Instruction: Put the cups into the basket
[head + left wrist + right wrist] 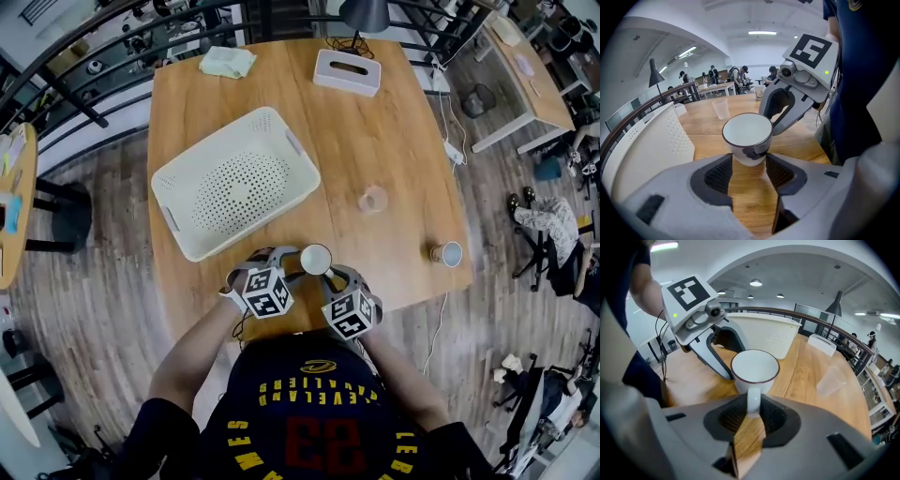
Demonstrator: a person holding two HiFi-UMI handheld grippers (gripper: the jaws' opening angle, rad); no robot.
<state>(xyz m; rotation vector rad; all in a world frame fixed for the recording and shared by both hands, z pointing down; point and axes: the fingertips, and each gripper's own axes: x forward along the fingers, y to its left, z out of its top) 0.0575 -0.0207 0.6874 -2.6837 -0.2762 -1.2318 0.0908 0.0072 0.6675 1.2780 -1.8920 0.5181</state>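
- The mug (316, 259) stands upright on the table (403, 141) between the 2 tongs, just ahead of each. Its mouth faces up and its handle points back at the right tongs (753, 413).
- The left tongs (749, 165) stand wide, with the mug's lower body between their tips. I judge that the pads are not pressing it.
- The right tongs stand narrow, with the handle right at their tips and in line with the gap. I cannot tell whether the pads pinch it.
- Both tongs are about equally near the mug: the left has the body before it, the right the handle.
- The basket (234, 183) lies ahead and to the left of the left tongs, near and empty. The carry looks like a short one, forward and leftward over its near wall.
- 1 clear cup (373, 199) stands ahead and to the right of the right tongs. 1 small cup (446, 253) lies on its side further right, by the table's edge.
- The table is smooth pale wood. A tissue box (347, 72), a cloth (228, 62) and a lamp (364, 14) sit far ahead, well apart from the tongs.
- Around it is an open office with a plank floor, a railing, desks and people far off.
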